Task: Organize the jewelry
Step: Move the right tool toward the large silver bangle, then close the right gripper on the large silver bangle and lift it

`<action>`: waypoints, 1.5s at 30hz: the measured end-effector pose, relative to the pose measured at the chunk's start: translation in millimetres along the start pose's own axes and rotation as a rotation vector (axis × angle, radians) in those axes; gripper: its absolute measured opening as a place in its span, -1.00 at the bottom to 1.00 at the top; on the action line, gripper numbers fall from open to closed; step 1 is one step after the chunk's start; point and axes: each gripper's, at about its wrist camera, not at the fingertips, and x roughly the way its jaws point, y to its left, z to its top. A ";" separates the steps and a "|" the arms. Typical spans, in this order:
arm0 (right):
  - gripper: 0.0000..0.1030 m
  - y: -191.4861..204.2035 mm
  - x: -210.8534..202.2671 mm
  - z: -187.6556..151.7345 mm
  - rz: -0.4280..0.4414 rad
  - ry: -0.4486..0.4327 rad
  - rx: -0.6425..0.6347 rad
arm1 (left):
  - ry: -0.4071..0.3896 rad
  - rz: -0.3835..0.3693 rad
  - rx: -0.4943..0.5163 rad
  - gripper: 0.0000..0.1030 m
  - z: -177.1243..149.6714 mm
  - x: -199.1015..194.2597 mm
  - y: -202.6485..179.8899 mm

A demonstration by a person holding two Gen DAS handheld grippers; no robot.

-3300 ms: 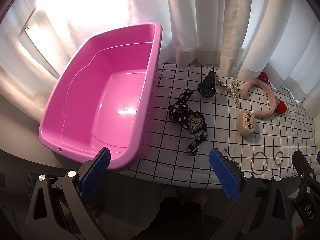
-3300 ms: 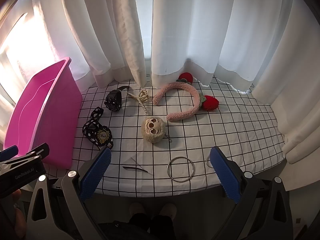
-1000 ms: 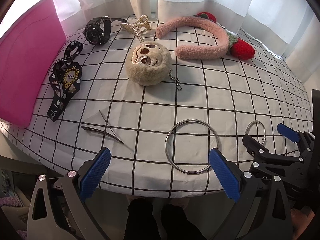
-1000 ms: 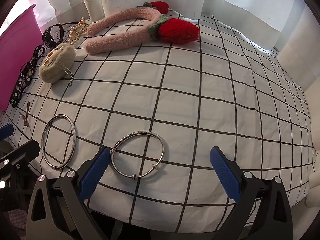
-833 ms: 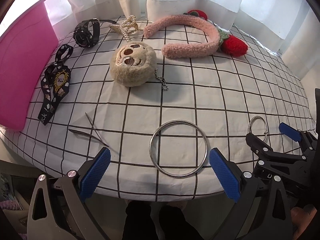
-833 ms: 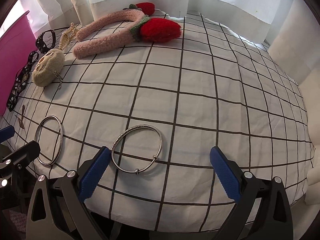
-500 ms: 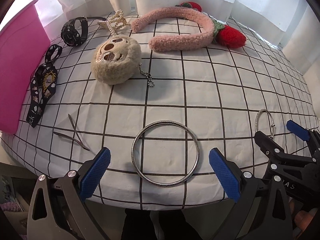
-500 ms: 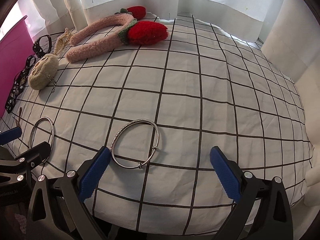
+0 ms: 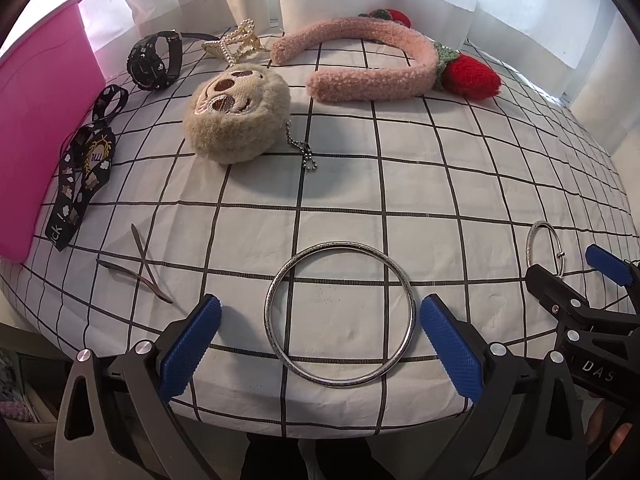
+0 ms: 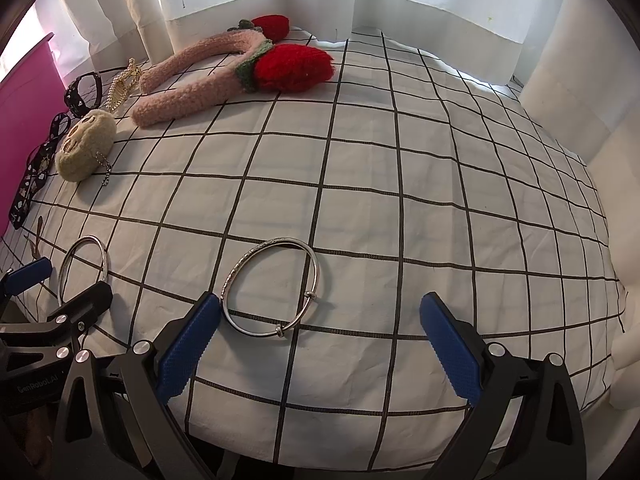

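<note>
I hold the left gripper (image 9: 318,336) wide around the large bangle (image 9: 339,314), nearer me than the plush keychain (image 9: 237,116). My right gripper (image 10: 320,340) gapes beside the clasp bangle (image 10: 271,292). I'd pinch one rim squarely, low.

Large bangle (image 9: 339,315) left of small bangle (image 9: 545,247), plush keychain (image 9: 237,113) behind, on tablecloth (image 9: 440,184).

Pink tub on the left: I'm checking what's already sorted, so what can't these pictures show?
- Pink tub: both views catch only its outer wall, cut by the frame edge; its inside is hidden.
- Black ribbon: printed lettering too small to read.
- Far strawberry of the pink headband: mostly hidden behind the band in the left wrist view.
</note>
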 end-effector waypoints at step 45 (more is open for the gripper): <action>-0.56 14.3 -37.5 12.7 0.085 -0.128 -0.031 | -0.065 -0.009 -0.031 0.39 12.0 -42.6 7.3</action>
